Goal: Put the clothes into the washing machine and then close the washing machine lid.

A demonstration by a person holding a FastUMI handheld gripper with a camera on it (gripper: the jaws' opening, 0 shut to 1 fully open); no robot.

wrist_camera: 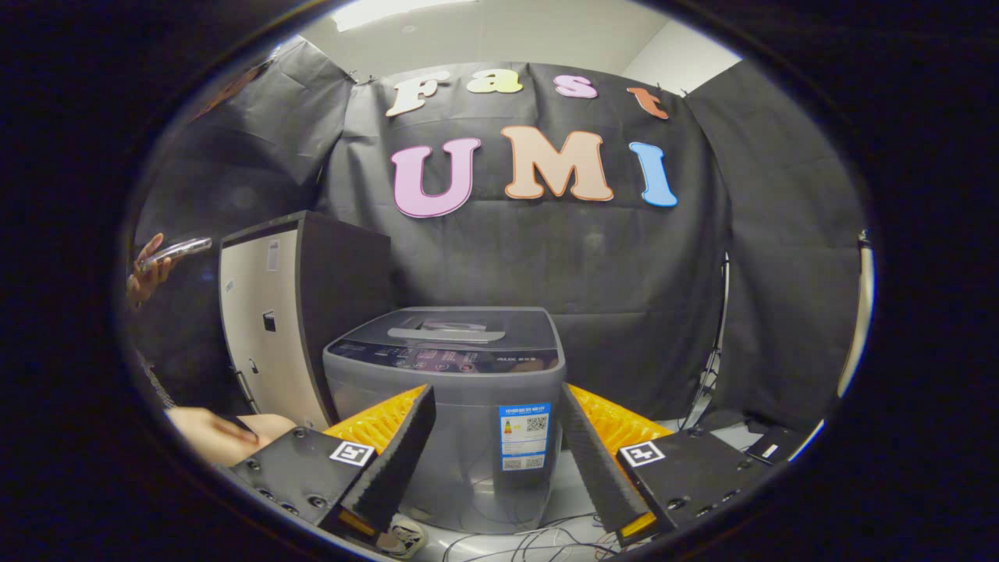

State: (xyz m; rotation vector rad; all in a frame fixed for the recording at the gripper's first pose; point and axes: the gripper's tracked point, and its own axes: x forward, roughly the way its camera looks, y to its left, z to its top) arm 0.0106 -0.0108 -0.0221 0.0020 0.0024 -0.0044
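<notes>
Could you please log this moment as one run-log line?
gripper: open, empty | washing machine: just ahead of fingers, lid closed | clothes: not loaded

Dim booth, lit from overhead – sharp centre; edges fisheye-bent.

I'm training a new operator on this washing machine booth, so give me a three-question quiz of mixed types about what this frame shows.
1. True or false: the washing machine lid is down.
2. The gripper fingers are: A) shut on clothes B) open, holding nothing C) pressing the lid.
3. What stands beside the machine, on the side of the hand with a phone?

Key: 1 true. 2 B; the machine sits beyond the fingers, seen through the gap. 3 A tall cabinet with a pale front.
</notes>
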